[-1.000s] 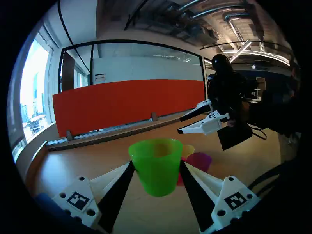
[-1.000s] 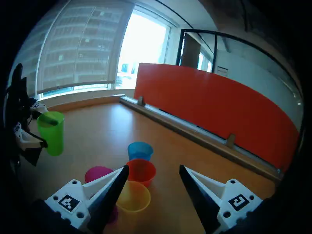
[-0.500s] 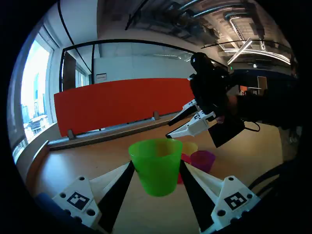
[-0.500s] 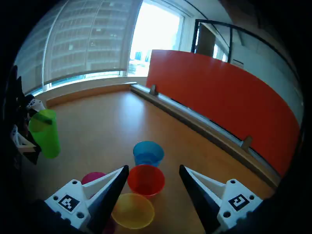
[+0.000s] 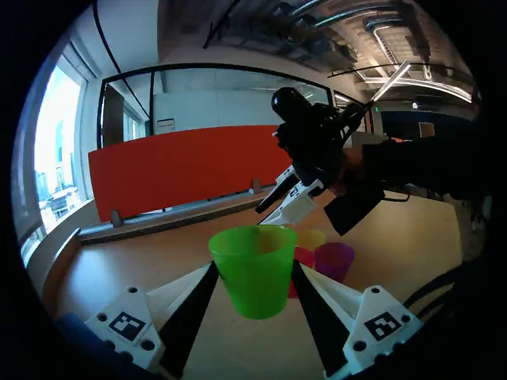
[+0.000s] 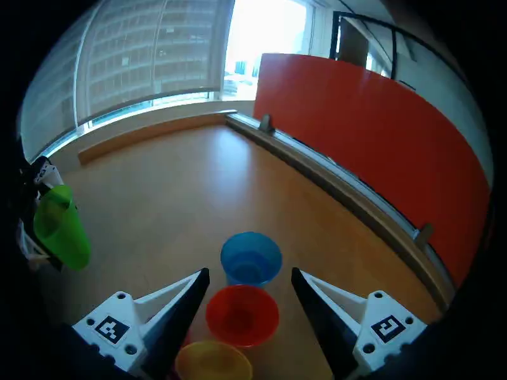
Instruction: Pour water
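Observation:
My left gripper [image 5: 253, 269] is shut on a translucent green cup [image 5: 255, 271], held upright above the wooden table [image 5: 127, 266]. Behind it stand a yellow cup [image 5: 312, 238], a red cup [image 5: 304, 256] and a purple cup [image 5: 334, 259]. My right gripper [image 5: 263, 216], held by a hand in a dark sleeve, hovers over them, angled down. In the right gripper view, my right gripper [image 6: 248, 273] is open above a blue cup [image 6: 251, 258], a red cup [image 6: 242, 315] and a yellow cup [image 6: 212, 366]. The green cup [image 6: 60, 228] sits far left, in the left gripper [image 6: 37, 212].
An orange partition panel [image 5: 184, 164] on a low rail runs along the table's far edge [image 6: 355, 190]. Tall windows [image 6: 146, 57] line the side. Bare wooden tabletop [image 6: 158, 190] stretches between the green cup and the cluster of cups.
The right gripper has moved forward and tipped down over the cluster of cups, shifting toward the green cup in the left gripper view. The left gripper still holds the green cup in place.

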Action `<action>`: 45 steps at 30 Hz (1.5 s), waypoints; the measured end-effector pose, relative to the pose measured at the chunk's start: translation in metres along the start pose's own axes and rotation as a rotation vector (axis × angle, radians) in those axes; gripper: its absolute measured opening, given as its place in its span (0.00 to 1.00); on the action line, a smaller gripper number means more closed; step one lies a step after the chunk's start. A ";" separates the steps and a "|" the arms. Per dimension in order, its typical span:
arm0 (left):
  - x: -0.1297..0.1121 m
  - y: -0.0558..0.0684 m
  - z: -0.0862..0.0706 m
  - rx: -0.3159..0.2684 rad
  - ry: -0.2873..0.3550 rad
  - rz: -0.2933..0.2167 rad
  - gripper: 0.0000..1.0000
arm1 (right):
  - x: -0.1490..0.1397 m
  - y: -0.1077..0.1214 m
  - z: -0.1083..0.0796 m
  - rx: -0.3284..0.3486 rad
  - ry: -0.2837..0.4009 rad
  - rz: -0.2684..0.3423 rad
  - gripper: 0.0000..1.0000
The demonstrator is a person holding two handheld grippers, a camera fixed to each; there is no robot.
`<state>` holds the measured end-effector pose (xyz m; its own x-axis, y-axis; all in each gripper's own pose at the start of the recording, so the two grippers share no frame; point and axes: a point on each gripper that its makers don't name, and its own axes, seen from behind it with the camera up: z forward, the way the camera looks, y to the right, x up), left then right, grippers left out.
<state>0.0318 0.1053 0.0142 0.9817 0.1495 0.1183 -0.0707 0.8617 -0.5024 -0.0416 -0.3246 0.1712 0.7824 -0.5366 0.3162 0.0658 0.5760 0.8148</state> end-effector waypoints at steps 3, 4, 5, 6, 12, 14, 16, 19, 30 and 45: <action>0.000 -0.002 0.001 0.002 0.001 -0.004 0.83 | 0.000 -0.002 0.009 0.015 -0.023 -0.003 1.00; 0.000 -0.003 0.001 0.002 0.001 -0.004 0.83 | 0.001 -0.002 0.011 0.018 -0.030 -0.004 1.00; 0.000 -0.003 0.001 0.001 0.001 -0.005 0.83 | 0.001 -0.002 0.014 0.021 -0.037 -0.004 1.00; 0.000 -0.004 0.001 0.001 0.001 -0.005 0.83 | 0.002 -0.002 0.016 0.022 -0.043 -0.005 1.00; -0.003 -0.007 0.001 0.004 -0.001 -0.004 0.83 | 0.003 -0.002 0.026 0.026 -0.078 -0.010 1.00; -0.003 -0.008 0.001 0.005 -0.001 -0.006 0.83 | 0.002 -0.001 0.029 0.026 -0.093 -0.012 1.00; -0.004 -0.009 0.001 0.004 -0.001 -0.008 0.83 | -0.001 -0.001 0.032 0.026 -0.109 -0.012 1.00; -0.004 -0.010 0.000 0.005 -0.001 -0.008 0.83 | -0.003 0.001 0.036 0.024 -0.129 -0.011 1.00; -0.006 -0.014 0.001 0.004 -0.004 -0.007 0.83 | -0.014 0.004 0.041 0.022 -0.206 0.010 1.00; -0.006 -0.018 0.002 0.004 -0.003 -0.006 0.83 | -0.014 0.001 0.047 0.020 -0.281 0.013 1.00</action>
<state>0.0264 0.0902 0.0241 0.9815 0.1458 0.1239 -0.0655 0.8645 -0.4983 -0.0819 -0.3454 0.1910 0.5801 -0.6811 0.4468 0.0424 0.5730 0.8184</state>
